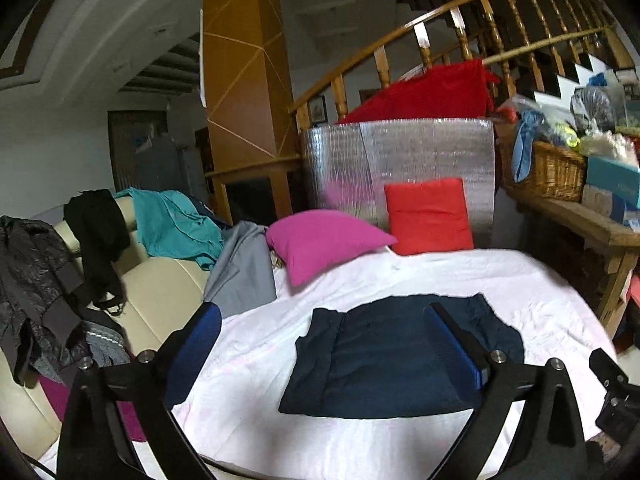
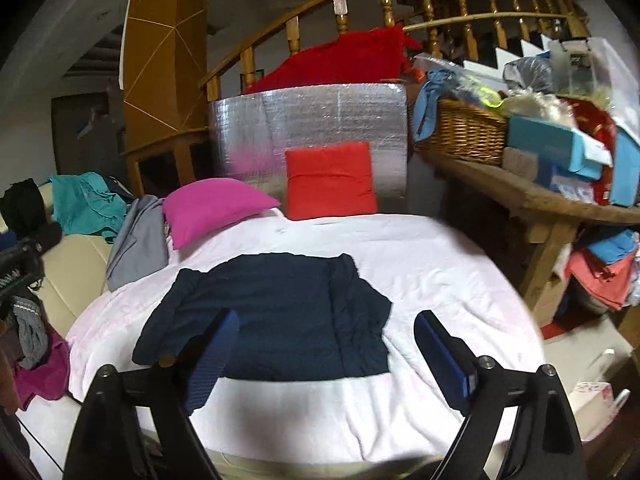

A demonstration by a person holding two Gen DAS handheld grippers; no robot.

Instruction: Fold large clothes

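A dark navy garment (image 1: 392, 360) lies folded into a rough rectangle on the white sheet (image 1: 520, 280); it also shows in the right wrist view (image 2: 276, 316). My left gripper (image 1: 324, 328) is open and empty, held above the near left part of the garment. My right gripper (image 2: 328, 332) is open and empty, above the garment's near edge. Part of the right gripper shows at the left view's right edge (image 1: 612, 384).
A magenta pillow (image 1: 324, 240) and a red cushion (image 1: 428, 216) lie at the far end of the sheet. A grey garment (image 1: 244, 268), teal clothes (image 1: 176, 220) and dark clothes (image 1: 40, 280) lie on the cream sofa at left. A cluttered wooden bench with a wicker basket (image 2: 464, 132) stands at right.
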